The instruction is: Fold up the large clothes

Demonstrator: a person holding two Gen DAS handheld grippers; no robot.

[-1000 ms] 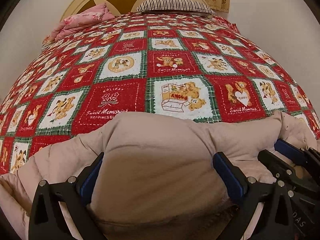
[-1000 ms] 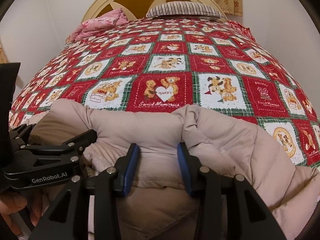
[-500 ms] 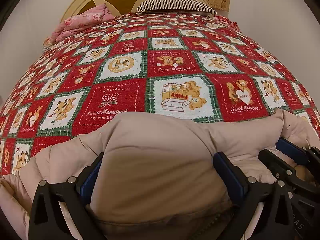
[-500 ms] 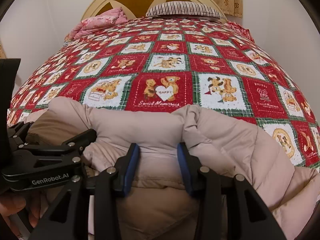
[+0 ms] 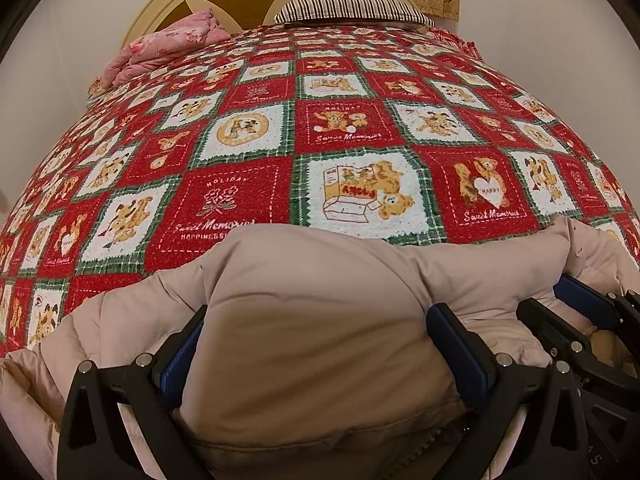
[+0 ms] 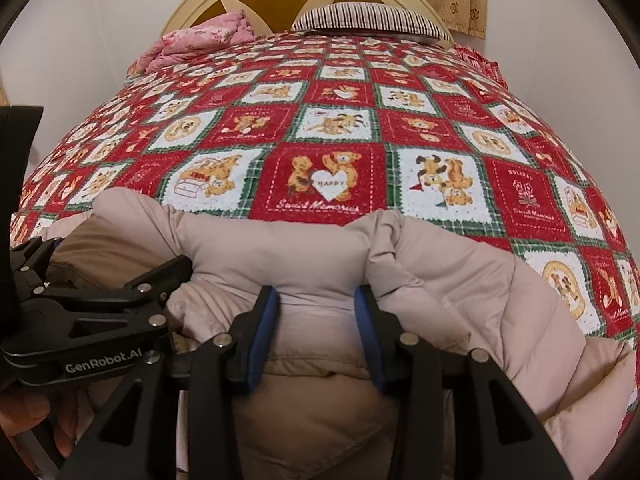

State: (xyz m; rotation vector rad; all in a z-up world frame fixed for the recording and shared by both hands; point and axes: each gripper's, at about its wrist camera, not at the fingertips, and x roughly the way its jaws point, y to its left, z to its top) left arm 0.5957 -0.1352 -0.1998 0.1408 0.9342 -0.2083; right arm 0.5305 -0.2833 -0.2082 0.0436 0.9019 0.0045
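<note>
Little has moved: both tongs (left (image 5: 316, 344), right (image 6: 317, 332)) still clamp the jacket (image 5: 320, 280).

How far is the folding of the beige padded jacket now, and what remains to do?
Done: the padded jacket lies bunched at the near edge of the bed, one part doubled over. In hand: the left gripper and the right gripper each pinch a thick wad of it, side by side. Left: the right side is loose and rumpled, so it needs folding in and flattening.
</note>
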